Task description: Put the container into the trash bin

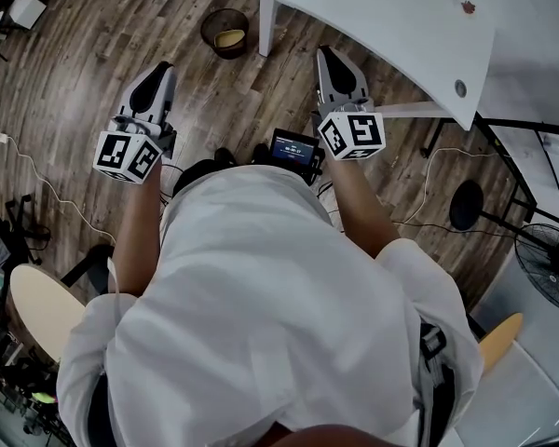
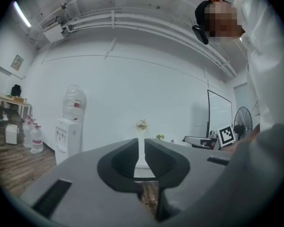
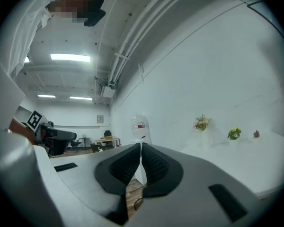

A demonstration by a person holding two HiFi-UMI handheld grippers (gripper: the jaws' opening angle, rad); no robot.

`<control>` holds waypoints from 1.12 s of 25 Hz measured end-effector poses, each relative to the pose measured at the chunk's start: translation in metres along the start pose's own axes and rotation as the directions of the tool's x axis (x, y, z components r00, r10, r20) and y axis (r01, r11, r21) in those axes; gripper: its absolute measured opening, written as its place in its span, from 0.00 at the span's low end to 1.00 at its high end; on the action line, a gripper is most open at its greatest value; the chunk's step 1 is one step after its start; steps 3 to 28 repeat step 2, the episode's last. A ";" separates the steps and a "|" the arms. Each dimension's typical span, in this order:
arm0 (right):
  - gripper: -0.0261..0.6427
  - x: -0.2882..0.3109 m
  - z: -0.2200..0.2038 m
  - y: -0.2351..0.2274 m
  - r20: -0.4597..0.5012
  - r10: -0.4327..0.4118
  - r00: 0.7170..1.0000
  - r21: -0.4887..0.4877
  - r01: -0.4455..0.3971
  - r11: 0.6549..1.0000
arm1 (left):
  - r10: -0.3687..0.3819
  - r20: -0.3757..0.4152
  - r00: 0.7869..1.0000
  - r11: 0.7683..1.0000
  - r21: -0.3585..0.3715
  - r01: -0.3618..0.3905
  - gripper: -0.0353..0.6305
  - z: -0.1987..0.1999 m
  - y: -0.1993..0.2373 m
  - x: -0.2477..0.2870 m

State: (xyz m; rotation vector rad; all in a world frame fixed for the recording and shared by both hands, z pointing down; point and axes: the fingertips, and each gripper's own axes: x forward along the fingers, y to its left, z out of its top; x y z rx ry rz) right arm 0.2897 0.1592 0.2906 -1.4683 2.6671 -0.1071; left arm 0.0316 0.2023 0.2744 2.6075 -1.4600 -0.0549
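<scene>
The left gripper (image 2: 139, 144) is held level. Its jaws stand a narrow slit apart, with nothing between them and nothing touching the pads. Through the slit only the white wall and a strip of the wooden floor (image 1: 93, 45) show. The right gripper (image 3: 141, 148) is also level. Its ribbed jaws are pressed together at the tips and hold nothing.

In the head view both grippers point away from the person, the left one over bare floor and the right one just beside the edge of the white table (image 1: 391, 26). Neither touches the table or anything on the floor.

The trash bin (image 1: 210, 24), round and dark, stands on the floor ahead of the two grippers, roughly between their lines and well apart from both. It sits near the table's leg. A pale yellowish thing, seemingly the container (image 1: 229, 38), lies inside it, towards the bottom. Its exact shape is too small to make out.

A water dispenser (image 2: 68, 136) stands against the far wall in the left gripper view.
</scene>
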 end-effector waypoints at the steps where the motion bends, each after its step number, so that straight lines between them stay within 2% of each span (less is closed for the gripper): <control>1: 0.09 0.003 0.001 -0.002 0.005 -0.001 1.000 -0.004 0.001 1.000 | 0.004 -0.001 1.000 1.000 -0.001 -0.004 0.12 0.000 0.002 0.000; 28: 0.09 0.005 0.001 -0.003 0.011 -0.001 1.000 -0.007 0.001 1.000 | 0.008 -0.003 1.000 1.000 -0.001 -0.008 0.12 -0.001 0.005 0.001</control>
